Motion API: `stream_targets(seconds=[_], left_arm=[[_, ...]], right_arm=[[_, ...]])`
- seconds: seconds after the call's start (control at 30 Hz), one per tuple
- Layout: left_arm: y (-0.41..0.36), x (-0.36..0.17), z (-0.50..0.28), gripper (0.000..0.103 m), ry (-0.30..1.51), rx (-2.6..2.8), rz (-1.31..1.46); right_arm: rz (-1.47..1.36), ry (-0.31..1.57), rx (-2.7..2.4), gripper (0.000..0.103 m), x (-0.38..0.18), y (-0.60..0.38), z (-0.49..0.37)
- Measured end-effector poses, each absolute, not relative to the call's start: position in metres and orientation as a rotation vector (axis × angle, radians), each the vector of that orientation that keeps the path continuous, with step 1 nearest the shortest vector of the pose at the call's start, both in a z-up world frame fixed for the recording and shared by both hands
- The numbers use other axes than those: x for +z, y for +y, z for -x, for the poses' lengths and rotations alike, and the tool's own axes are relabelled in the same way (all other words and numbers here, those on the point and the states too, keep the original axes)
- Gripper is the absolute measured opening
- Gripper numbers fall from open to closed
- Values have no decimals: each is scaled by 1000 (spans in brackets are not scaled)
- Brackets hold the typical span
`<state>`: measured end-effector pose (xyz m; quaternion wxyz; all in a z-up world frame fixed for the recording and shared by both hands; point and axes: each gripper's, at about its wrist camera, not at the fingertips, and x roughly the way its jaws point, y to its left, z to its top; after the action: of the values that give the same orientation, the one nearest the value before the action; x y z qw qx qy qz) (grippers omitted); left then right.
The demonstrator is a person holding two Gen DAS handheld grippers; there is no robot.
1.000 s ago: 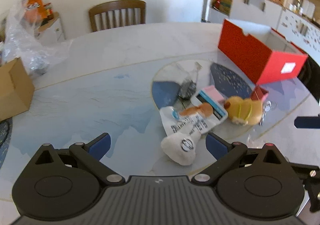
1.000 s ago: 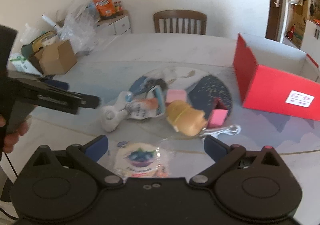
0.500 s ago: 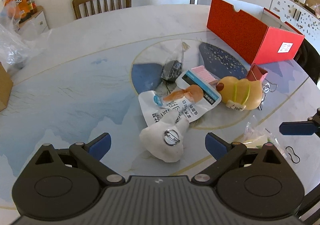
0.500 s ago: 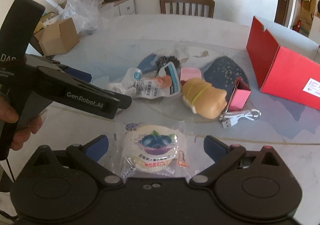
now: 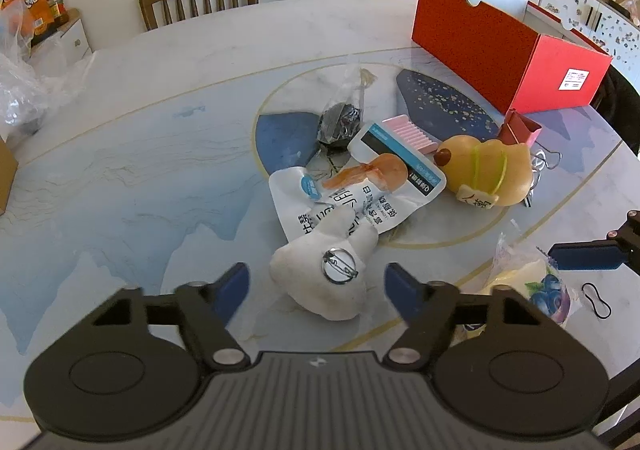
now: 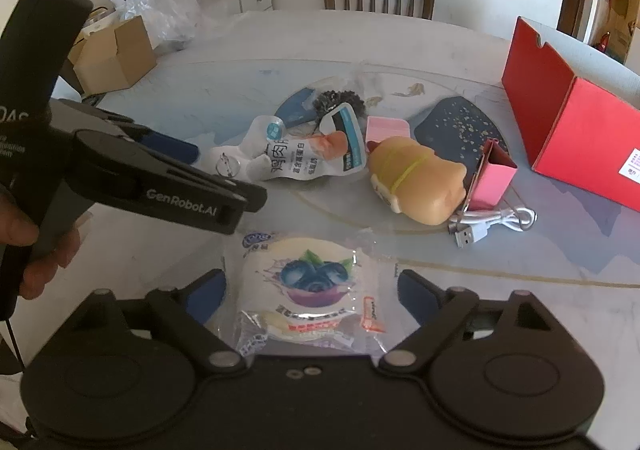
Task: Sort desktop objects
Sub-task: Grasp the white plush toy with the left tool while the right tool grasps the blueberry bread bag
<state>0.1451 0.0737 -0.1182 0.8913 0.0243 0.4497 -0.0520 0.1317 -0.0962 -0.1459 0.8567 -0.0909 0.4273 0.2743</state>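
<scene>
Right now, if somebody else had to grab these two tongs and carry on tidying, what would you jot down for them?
Left tongs: closing around the white plush toy with a metal pin, pads not yet touching.
Right tongs: closing around the clear-wrapped blueberry bun, no contact yet.
Mid-table pile: white printed snack pouch, tan squishy toy, pink comb, white USB cable.
The red cardboard box stands at the far right.
Done: nothing visibly sorted.
Left: finish both grasps, then clear the pile.
</scene>
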Motion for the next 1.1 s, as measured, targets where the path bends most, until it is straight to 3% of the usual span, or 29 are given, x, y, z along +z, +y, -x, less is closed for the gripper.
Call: stream_targets(seconds=[0.07, 0.13, 0.27, 0.57, 1.1], left_arm=[[74, -119, -144, 69, 933, -104, -49], [75, -119, -144, 57, 935, -106, -49], [72, -119, -144, 48, 939, -111, -68], [68, -118, -140, 46, 932, -139, -77], [67, -92, -134, 46, 918, -129, 5]], right_arm=[[196, 896, 577, 87, -146, -97, -132], [198, 893, 578, 85, -145, -97, -132], [207, 883, 588, 78, -144, -98, -130], [234, 845, 610, 57, -136, -97, -124], [140, 812, 562, 54, -113, -133, -129]])
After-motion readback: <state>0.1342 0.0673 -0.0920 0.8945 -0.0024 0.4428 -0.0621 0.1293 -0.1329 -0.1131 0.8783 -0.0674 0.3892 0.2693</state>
